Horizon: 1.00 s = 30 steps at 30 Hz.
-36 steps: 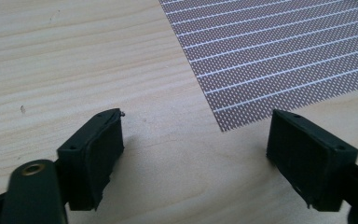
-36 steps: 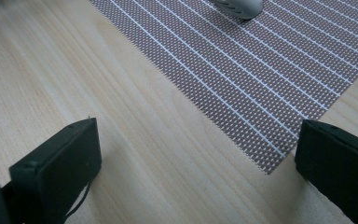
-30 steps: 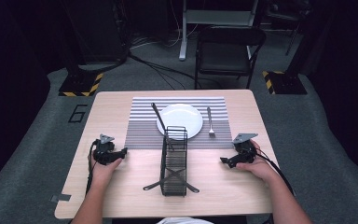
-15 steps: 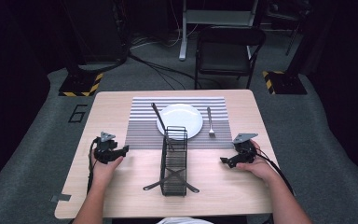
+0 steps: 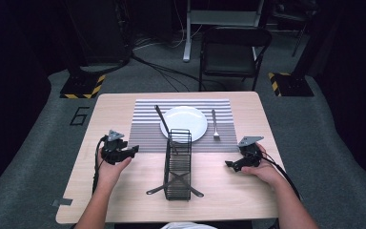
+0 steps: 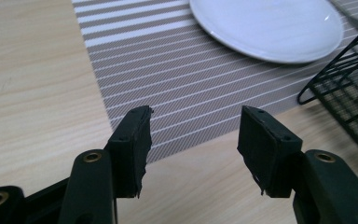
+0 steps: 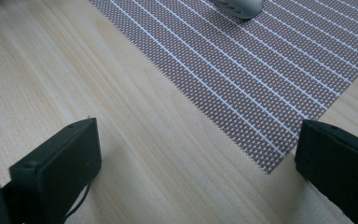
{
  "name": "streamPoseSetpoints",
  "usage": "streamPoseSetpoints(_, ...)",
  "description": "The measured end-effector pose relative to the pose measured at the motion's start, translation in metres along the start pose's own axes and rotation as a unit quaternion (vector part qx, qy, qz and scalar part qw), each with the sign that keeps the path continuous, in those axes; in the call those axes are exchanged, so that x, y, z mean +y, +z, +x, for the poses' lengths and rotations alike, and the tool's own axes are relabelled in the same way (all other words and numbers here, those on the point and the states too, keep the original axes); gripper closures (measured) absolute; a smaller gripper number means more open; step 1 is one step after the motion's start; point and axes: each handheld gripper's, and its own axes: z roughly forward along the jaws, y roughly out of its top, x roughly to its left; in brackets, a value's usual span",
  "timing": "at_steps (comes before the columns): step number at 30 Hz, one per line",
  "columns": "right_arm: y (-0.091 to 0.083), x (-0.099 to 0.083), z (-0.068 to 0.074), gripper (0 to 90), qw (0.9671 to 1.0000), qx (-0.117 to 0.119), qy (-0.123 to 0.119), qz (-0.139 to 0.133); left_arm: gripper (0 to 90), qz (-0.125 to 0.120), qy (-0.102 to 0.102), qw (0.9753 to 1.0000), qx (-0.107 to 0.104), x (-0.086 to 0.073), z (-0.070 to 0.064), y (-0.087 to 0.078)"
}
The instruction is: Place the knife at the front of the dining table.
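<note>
A white plate (image 5: pixel 184 122) lies on a striped placemat (image 5: pixel 143 133), with a dark utensil (image 5: pixel 160 118) at its left and a fork (image 5: pixel 215 125) at its right. A black wire rack (image 5: pixel 177 164) stands in front of the plate, at the middle of the table. My left gripper (image 5: pixel 133 151) rests left of the rack, open and holding nothing. In the left gripper view its jaws (image 6: pixel 193 140) hang over the placemat's (image 6: pixel 177 79) near corner, facing the plate (image 6: pixel 265 28) and the rack (image 6: pixel 349 88). My right gripper (image 5: pixel 229 164), open wide and holding nothing, sits right of the rack. In the right gripper view it (image 7: pixel 196 154) points at the placemat's (image 7: pixel 261 79) corner and the fork's handle end (image 7: pixel 238 6).
The wooden table (image 5: pixel 124 200) has bare wood in front of both hands. Behind it stand a dark folding chair (image 5: pixel 231 52), floor cables and yellow-black striped bases (image 5: pixel 82 88). Grey carpet surrounds the table.
</note>
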Motion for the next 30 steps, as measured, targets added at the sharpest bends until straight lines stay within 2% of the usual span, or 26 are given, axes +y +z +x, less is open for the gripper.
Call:
streamPoseSetpoints(2, 0.0, 0.0, 0.0, 0.0, 1.0, 0.0, -0.001, 0.0, 43.8, 0.0, -0.006, 0.9999, -0.013, 0.007, -0.001, -0.002)
streamPoseSetpoints(6, 0.0, 0.0, 0.0, 0.0, 1.0, 0.0, -0.001, 0.0, 43.7, -0.006, -0.011, 0.9997, -0.022, 0.017, -0.004, -0.005)
streamPoseSetpoints(8, 0.0, 0.0, 0.0, 0.0, 1.0, 0.0, -0.001, 0.0, 43.8, -0.01, -0.001, 0.9996, -0.025, 0.028, -0.008, -0.007)
streamPoseSetpoints(11, 0.0, 0.0, 0.0, 0.0, 1.0, 0.0, 0.003, 0.001, 43.8, -0.011, 0.003, 0.9995, -0.028, 0.034, -0.011, -0.008)
streamPoseSetpoints(12, 0.0, 0.0, 0.0, 0.0, 1.0, 0.0, -0.001, 0.0, 44.3, -0.014, 0.013, 0.9993, -0.033, 0.041, -0.014, -0.01)
streamPoseSetpoints(14, 0.0, 0.0, 0.0, 0.0, 1.0, 0.0, 0.003, 0.001, 45.1, -0.015, 0.018, 0.9991, -0.036, 0.047, -0.018, -0.011)
streamPoseSetpoints(19, 0.0, 0.0, 0.0, 0.0, 1.0, 0.0, -0.001, 0.0, 48.0, -0.016, 0.015, 0.999, -0.038, 0.056, -0.024, -0.012)
streamPoseSetpoints(24, 0.0, 0.0, 0.0, 0.0, 1.0, 0.0, 0.003, 0.001, 48.5, -0.021, 0.017, 0.9983, -0.051, 0.065, -0.031, -0.013)
streamPoseSetpoints(30, 0.0, 0.0, 0.0, 0.0, 1.0, 0.0, -0.001, 0.001, 49.1, -0.026, 0.031, 0.9965, -0.073, 0.076, -0.045, -0.015)
